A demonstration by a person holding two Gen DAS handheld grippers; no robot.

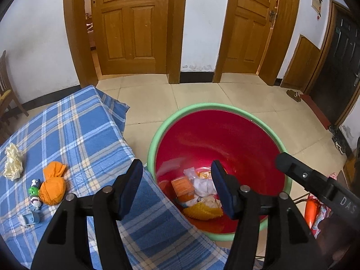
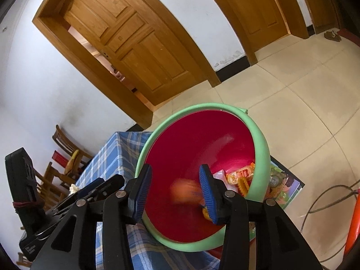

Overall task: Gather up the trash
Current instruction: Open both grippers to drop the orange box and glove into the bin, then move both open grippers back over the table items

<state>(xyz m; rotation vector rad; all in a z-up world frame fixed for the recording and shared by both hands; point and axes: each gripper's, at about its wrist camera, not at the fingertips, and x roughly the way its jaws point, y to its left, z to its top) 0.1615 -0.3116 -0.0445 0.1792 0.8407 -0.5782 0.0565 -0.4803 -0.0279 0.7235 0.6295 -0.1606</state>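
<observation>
A red bin with a green rim [image 1: 162,130] stands on the floor beside the blue plaid table [image 1: 74,126]; it also shows in the right wrist view [image 2: 262,148]. Wrappers and crumpled paper [image 1: 202,186] lie in its bottom. My left gripper [image 1: 175,189] is open and empty over the bin's near edge. My right gripper [image 2: 175,193] is open above the bin; a blurred orange piece [image 2: 184,191] is in the air between its fingers, inside the bin. On the table lie two orange wads [image 1: 52,184], a pale crumpled paper [image 1: 13,162], a small green toy [image 1: 34,191] and a blue scrap [image 1: 30,218].
The right gripper's body [image 1: 315,180] reaches in from the right of the left wrist view. Wooden chairs [image 2: 65,164] stand behind the table. A picture book [image 2: 283,186] and a cable [image 2: 326,198] lie on the tiled floor by the bin. Wooden doors line the far wall.
</observation>
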